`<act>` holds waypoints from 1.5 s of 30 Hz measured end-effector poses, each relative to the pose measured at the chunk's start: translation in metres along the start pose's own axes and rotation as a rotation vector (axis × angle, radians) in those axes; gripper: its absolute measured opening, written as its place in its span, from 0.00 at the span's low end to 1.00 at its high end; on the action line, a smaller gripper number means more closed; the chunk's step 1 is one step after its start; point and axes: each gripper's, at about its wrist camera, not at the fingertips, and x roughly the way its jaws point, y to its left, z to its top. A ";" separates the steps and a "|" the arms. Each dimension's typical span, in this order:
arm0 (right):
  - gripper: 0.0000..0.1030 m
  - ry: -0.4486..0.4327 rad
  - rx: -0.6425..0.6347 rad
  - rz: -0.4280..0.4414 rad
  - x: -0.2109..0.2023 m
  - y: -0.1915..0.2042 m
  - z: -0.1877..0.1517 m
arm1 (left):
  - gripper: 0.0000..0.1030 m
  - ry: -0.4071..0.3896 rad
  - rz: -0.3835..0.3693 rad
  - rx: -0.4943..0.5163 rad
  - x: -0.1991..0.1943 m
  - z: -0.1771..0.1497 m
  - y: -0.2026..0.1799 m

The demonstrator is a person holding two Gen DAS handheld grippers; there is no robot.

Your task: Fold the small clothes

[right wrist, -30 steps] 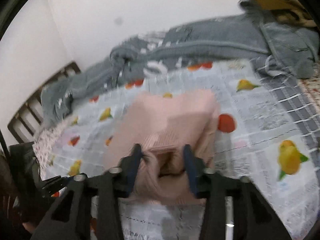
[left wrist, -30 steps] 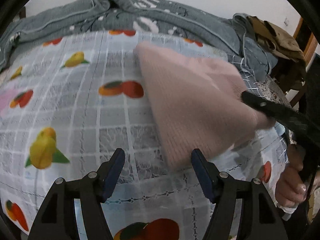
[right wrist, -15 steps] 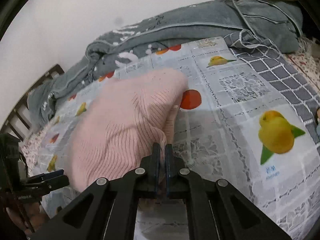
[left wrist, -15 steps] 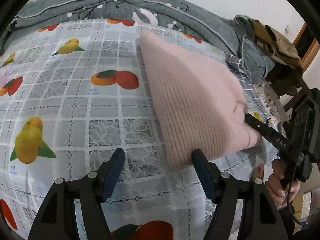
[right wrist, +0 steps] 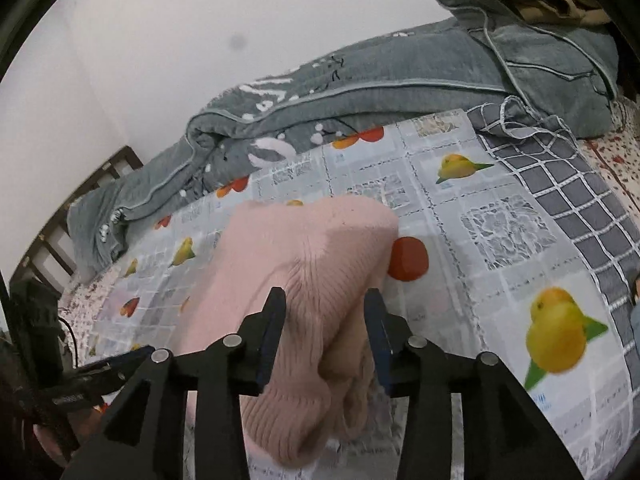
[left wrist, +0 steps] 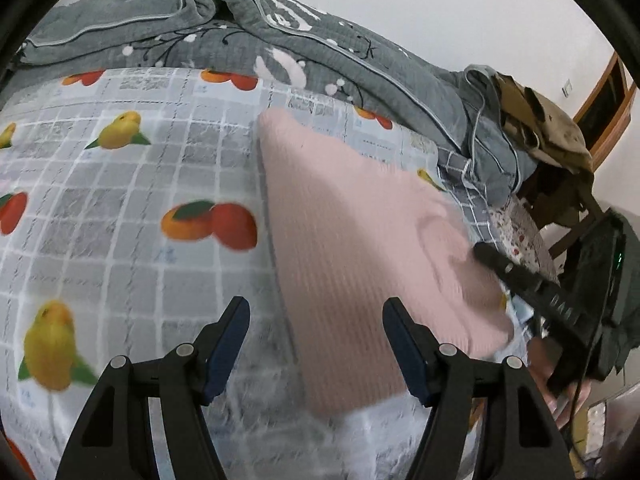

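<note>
A pink knitted garment lies folded on the fruit-print bed cover. My left gripper stands open just above the garment's near left corner, with its right finger over the knit and its pads touching nothing. My right gripper is opening its jaws at the garment's bunched right end. The pink knit lies loose between its fingers, and a rolled cuff sags below them. From the left wrist view the right gripper pokes at the garment's right edge. The left gripper shows at the lower left of the right wrist view.
A rumpled grey quilt runs along the wall behind the cover. A tan garment is heaped on a chair at the far right. A dark slatted headboard stands at the left end of the bed.
My right gripper was shut on the garment's end half a second ago and its jaws have now parted. The garment has come down flat. Both grippers have shifted slightly.
</note>
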 end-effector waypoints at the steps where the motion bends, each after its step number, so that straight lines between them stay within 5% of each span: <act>1: 0.40 0.014 -0.001 -0.005 0.005 0.000 0.001 | 0.65 0.005 -0.001 0.000 0.005 0.004 -0.001; 5: 0.50 0.114 -0.007 -0.035 0.036 -0.007 -0.006 | 0.65 0.035 -0.024 -0.015 0.024 0.016 0.002; 8: 0.52 0.143 0.053 0.025 0.049 -0.018 -0.010 | 0.65 0.052 -0.066 -0.048 0.035 0.020 0.008; 14: 0.37 0.112 0.021 0.045 0.051 -0.005 -0.009 | 0.64 0.054 -0.118 -0.095 0.043 0.025 0.023; 28: 0.29 0.166 -0.029 0.154 0.092 0.086 -0.016 | 0.62 -0.025 0.017 -0.059 -0.015 0.030 0.094; 33: 0.42 0.151 -0.109 0.038 0.087 0.111 -0.014 | 0.62 -0.067 0.047 -0.056 -0.037 0.030 0.115; 39: 0.42 0.073 -0.190 -0.058 0.070 0.126 -0.006 | 0.62 -0.079 0.072 -0.042 -0.045 0.028 0.124; 45: 0.18 0.087 -0.276 -0.122 0.081 0.138 -0.015 | 0.62 -0.085 0.059 -0.046 -0.050 0.027 0.120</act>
